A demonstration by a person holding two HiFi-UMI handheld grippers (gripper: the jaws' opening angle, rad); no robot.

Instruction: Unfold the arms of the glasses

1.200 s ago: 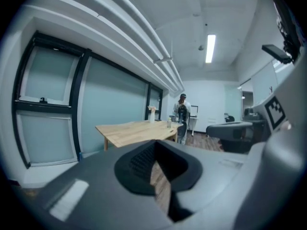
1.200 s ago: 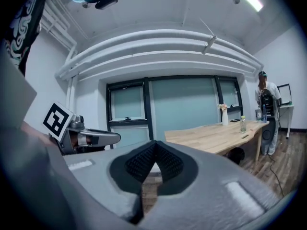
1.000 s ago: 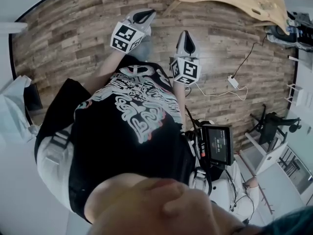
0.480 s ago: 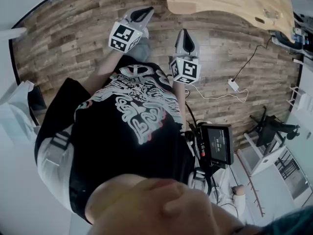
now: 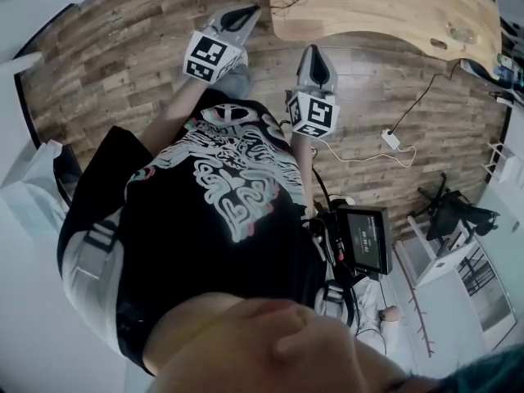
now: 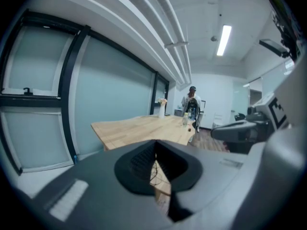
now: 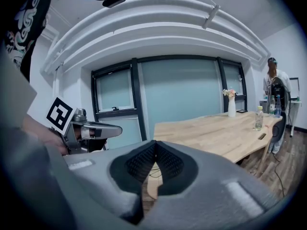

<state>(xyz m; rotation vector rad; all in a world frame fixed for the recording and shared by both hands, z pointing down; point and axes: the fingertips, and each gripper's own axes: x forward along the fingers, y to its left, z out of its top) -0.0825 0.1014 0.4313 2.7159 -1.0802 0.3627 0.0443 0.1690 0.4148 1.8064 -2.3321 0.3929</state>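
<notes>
Step in hand: approach. By my read nothing is touched yet. Left to right in the head view:

- left gripper (image 5: pixel 246 12): held out over the wood floor (image 5: pixel 123 72), tip near the table's near-left corner. In the left gripper view the pads are pressed together with nothing between them, so it's empty.
- glasses (image 5: pixel 288 1): lying on the wooden table (image 5: pixel 368 11), close to that near-left corner, just past the left gripper's tip and roughly between the lines of the two grippers. It's a thin dark frame. Too small for me to tell whether the arms are folded or which way they face. The left gripper view shows a faint wire outline below the closed pads, probably the glasses (image 6: pixel 154 175) at the table (image 6: pixel 139 128) edge. There's a similar trace in the right gripper view, but I won't swear to it.
- right gripper (image 5: pixel 315 62): over the floor, short of the table edge, well apart from the glasses. Its pads also meet with nothing pinched.

Next move, my judgement:
- Both jaws need to spread before anything else.
- Then bring both tips over the table corner and down to the frame.
- One gripper should pin the front of the frame lightly.
- The other takes one arm near its free end and swings it outward about the hinge.
- The frame is thin and sits close to the edge, so a light grip is needed, with no push toward the drop.
</notes>
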